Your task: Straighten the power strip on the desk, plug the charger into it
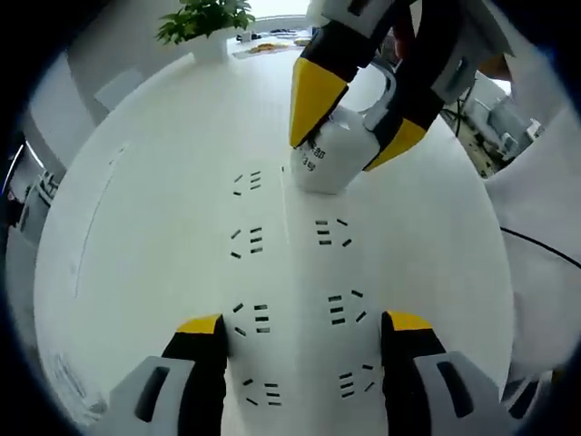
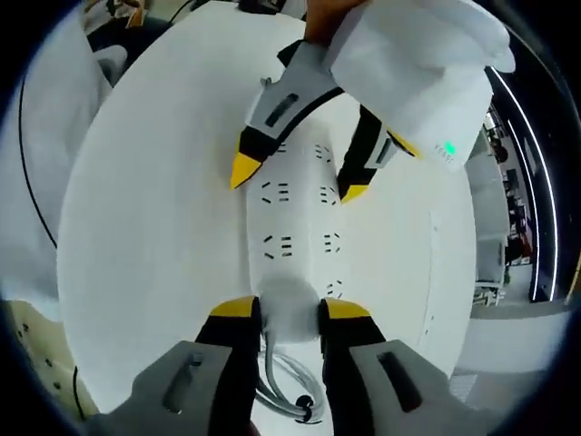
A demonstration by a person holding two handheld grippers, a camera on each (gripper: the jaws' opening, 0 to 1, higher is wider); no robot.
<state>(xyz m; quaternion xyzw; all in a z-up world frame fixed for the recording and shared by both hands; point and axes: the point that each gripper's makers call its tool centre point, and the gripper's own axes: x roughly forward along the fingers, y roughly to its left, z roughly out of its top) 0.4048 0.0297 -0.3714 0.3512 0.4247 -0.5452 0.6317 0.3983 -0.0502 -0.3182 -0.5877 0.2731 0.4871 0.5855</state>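
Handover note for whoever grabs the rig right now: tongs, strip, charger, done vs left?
Left tongs: open, jaws either side of the power strip at its near end, over the sockets.
Right tongs: shut on the white charger, holding it at the strip's far end, right on the strip.
Strip lies lengthwise on the white desk.
Cannot tell if the prongs are seated.
Left: confirm or press the plug home, release both.

I'm working in an office: a long white desk, a potted plant at its end, cluttered workstations beyond.
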